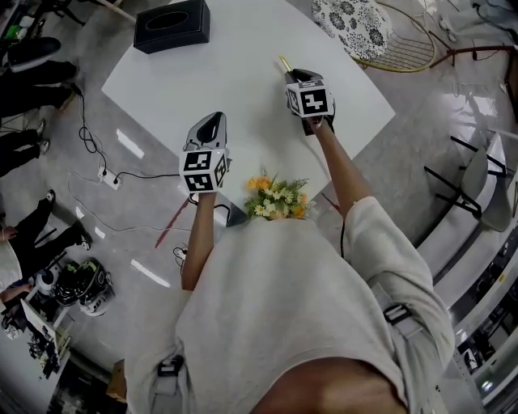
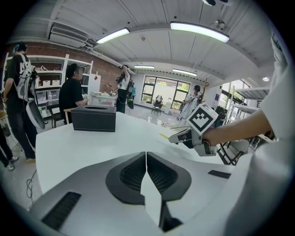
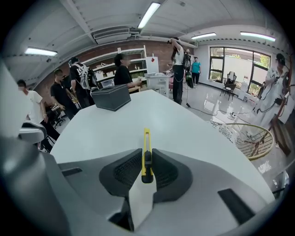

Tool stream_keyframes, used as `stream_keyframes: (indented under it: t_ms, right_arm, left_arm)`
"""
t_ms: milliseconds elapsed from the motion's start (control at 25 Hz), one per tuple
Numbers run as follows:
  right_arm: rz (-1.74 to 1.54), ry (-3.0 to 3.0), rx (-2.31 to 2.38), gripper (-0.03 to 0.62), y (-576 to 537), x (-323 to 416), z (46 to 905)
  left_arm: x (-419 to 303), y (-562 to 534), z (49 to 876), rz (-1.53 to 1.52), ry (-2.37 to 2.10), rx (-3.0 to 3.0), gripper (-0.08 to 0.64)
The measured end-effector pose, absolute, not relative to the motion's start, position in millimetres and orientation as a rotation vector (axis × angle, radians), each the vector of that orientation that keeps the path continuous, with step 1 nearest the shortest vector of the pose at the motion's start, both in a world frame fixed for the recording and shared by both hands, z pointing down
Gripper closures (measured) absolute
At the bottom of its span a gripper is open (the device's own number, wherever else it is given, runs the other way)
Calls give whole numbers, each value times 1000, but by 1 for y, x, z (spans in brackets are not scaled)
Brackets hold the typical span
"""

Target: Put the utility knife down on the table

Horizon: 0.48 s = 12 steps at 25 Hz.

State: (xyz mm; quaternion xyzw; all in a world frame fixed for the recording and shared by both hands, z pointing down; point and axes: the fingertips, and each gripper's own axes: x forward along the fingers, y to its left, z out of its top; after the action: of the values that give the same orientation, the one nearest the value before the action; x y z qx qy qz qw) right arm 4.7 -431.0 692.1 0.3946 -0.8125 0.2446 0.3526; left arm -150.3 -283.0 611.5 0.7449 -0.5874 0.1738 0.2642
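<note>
A yellow utility knife (image 3: 146, 154) with a black slider sits clamped between the pads of my right gripper (image 3: 146, 169), its tip pointing away over the white table (image 3: 138, 115). In the head view the right gripper (image 1: 301, 81) hangs over the table's right part and the knife's yellow tip (image 1: 284, 63) sticks out beyond it. From the left gripper view the knife tip (image 2: 165, 136) shows just above the tabletop. My left gripper (image 2: 146, 169) is shut with nothing in it; it hovers at the table's near edge (image 1: 212, 129).
A black tissue box (image 1: 172, 25) stands at the table's far left corner. A bunch of yellow flowers (image 1: 277, 199) lies by the near edge. A patterned cushion and wire basket (image 1: 380, 32) sit right of the table. Several people stand beyond the table (image 3: 73, 83).
</note>
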Motion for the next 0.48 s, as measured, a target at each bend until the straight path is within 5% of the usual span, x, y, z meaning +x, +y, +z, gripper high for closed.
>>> stream_keyframes:
  t_ms: [480]
  right_arm:
    - [600, -1995, 994, 508, -420, 13, 713]
  left_arm:
    - [-151, -283, 611, 464, -1591, 2013, 537]
